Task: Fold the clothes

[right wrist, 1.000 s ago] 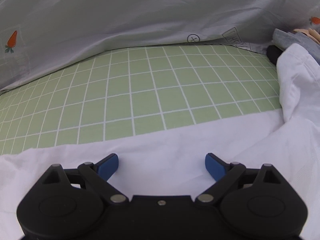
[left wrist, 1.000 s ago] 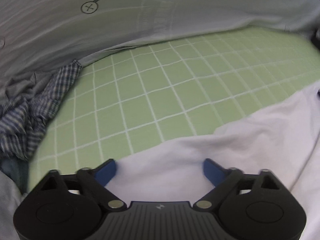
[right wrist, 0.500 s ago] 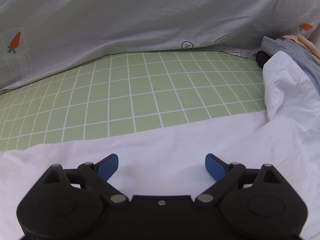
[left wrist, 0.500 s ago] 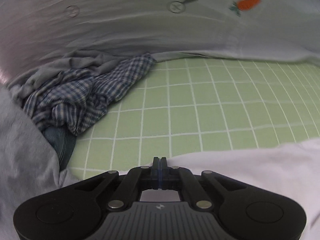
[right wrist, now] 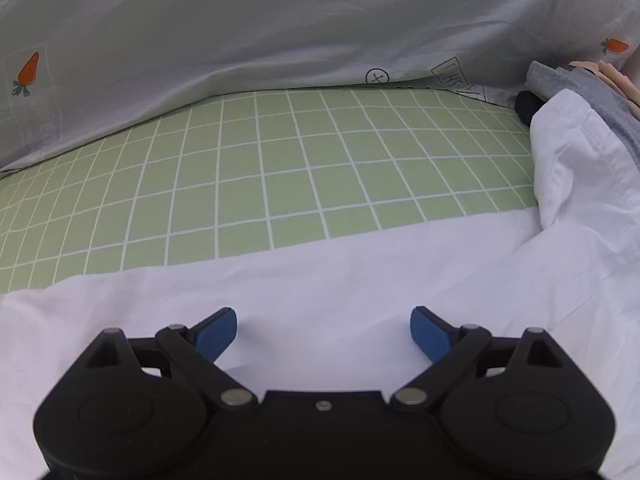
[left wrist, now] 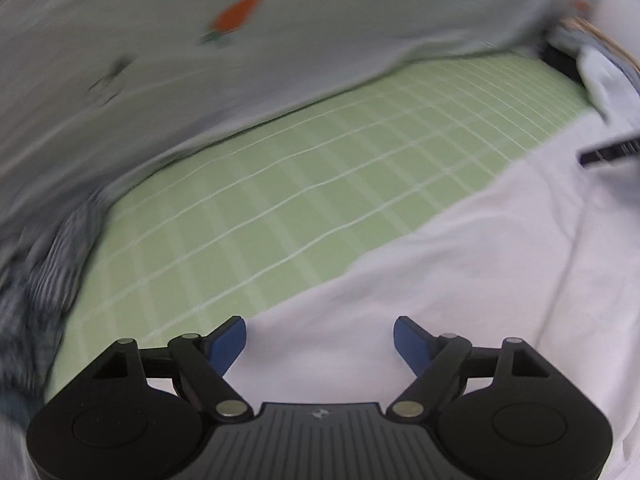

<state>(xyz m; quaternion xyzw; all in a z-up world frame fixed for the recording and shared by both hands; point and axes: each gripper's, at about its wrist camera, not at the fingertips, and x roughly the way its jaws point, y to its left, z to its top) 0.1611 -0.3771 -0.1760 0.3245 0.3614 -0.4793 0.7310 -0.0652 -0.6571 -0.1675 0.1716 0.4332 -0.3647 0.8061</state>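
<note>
Both sets of blue fingers hover apart over a white garment on a green checked bed sheet.

I see my left gripper (left wrist: 320, 338) opening, white garment (left wrist: 460, 288) beneath its fingers but not pinched; half a second ago those fingers were pressed together. My right gripper (right wrist: 323, 334) is spread wide, gripping nothing, over the same smooth white cloth, which lies near, across the green white-gridded bed sheet (right wrist: 280, 168). Far off, a pale grey carrot-print sheet (right wrist: 240, 20) drapes down. A crumpled blue plaid garment (left wrist: 44, 280) lies blurred at left; a bunched white fold (right wrist: 576, 160) and grey cloth (right wrist: 580, 88) crowd the right.
</note>
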